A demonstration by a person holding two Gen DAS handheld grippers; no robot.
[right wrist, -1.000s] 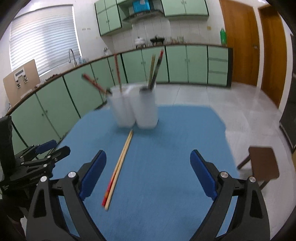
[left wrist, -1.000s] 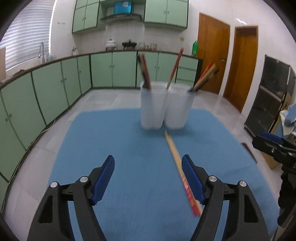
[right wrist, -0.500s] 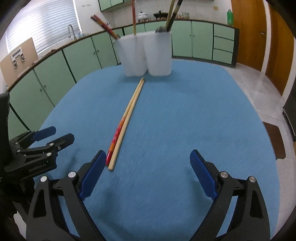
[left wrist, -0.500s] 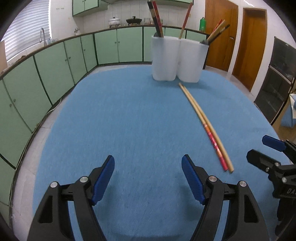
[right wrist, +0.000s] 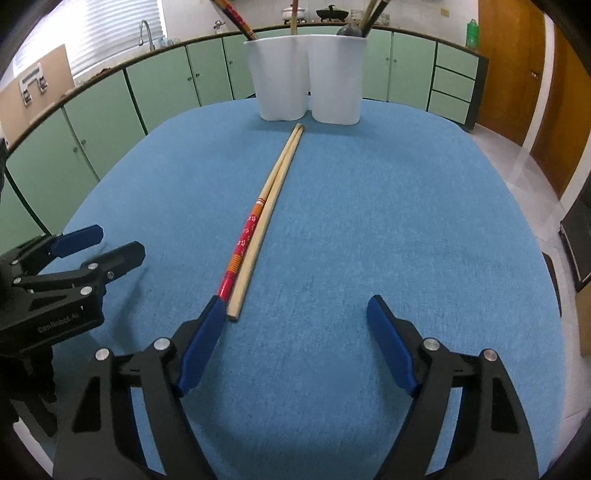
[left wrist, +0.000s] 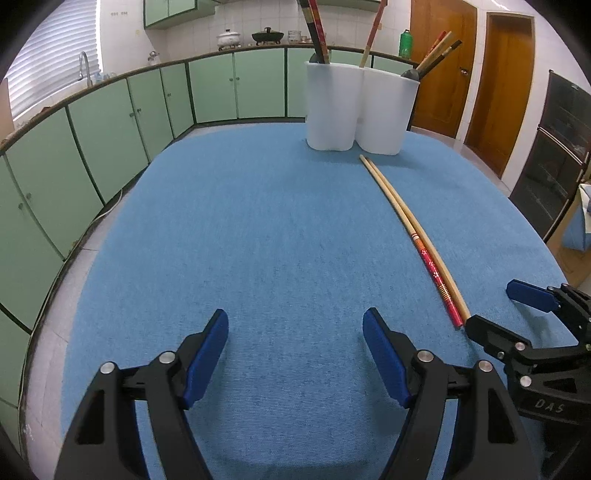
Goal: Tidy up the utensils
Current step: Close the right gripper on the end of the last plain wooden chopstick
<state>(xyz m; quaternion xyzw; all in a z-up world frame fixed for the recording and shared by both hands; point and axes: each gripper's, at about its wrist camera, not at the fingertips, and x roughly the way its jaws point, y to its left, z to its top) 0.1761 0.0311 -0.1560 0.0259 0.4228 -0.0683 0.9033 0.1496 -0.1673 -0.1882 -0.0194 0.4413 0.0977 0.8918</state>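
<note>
we hold our left gripper (left wrist: 295,328), a black claw with blue rubber pads, wide apart and holding nothing, low over the blue woven cloth (left wrist: 258,229) that covers the table. our right gripper (right wrist: 295,317), of the same build, is likewise spread wide and holds nothing. the task's things, a pair of long wooden chopsticks, lie side by side and touching on the cloth: a plain pale wooden chopstick (right wrist: 264,225) and a wooden chopstick with a red and orange patterned handle (right wrist: 245,236). from the right claw they run straight ahead and slightly rightward, their near ends just beside the tip of its left pad (right wrist: 207,332); whether the red end touches that pad we cannot tell. from the left claw they lie ahead and to the right, outside its span, with their near ends close to the right gripper. their far ends stop just short of the white plastic two-compartment utensil holder (left wrist: 354,107), far ahead of both claws, in which several more chopsticks (left wrist: 369,35) stand tilted in both compartments.
</note>
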